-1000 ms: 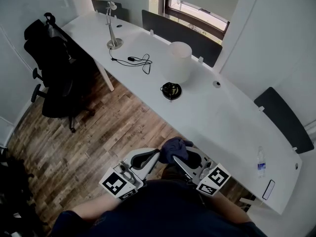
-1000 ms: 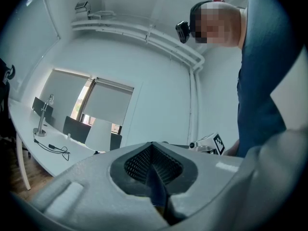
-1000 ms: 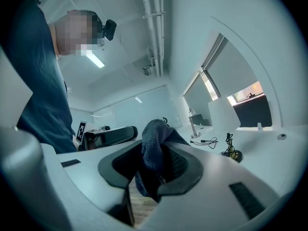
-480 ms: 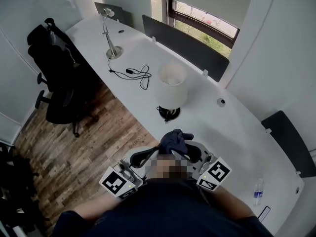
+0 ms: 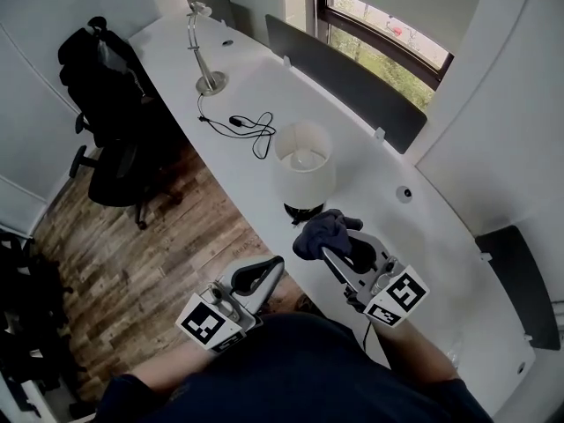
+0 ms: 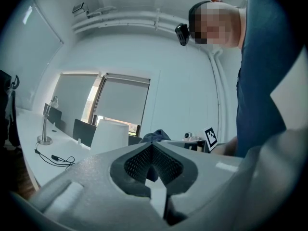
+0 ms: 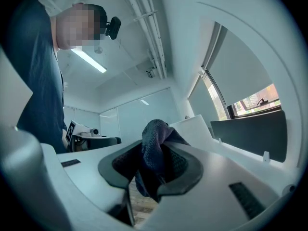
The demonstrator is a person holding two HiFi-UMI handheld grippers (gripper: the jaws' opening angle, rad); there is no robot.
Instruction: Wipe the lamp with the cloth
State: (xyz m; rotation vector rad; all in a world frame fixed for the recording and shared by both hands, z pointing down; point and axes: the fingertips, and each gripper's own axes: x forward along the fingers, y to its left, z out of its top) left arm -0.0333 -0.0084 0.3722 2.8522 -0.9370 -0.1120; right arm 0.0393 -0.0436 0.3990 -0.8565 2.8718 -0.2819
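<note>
The lamp point(image 5: 304, 170) has a white drum shade and a dark base, and stands on the long white desk point(image 5: 423, 263). My right gripper point(image 5: 339, 245) is shut on a dark blue cloth point(image 5: 322, 233), which hangs bunched just below and right of the shade, by the lamp's base. In the right gripper view the cloth point(image 7: 154, 158) fills the jaws and the shade point(image 7: 192, 129) shows behind. My left gripper point(image 5: 264, 271) is lower left, off the desk edge, shut and empty. Its own view shows the shade point(image 6: 109, 134) and the cloth point(image 6: 156, 136) beyond its jaws.
A silver desk lamp point(image 5: 204, 47) stands at the desk's far left with a black cable point(image 5: 247, 126) trailing from it. Dark divider panels point(image 5: 352, 82) line the desk's back edge. A black office chair point(image 5: 115, 122) sits on the wood floor at left.
The person has stepped closer to the lamp. My right gripper has lifted the cloth up and right, over the desk beside the lamp. The left gripper stayed low.
</note>
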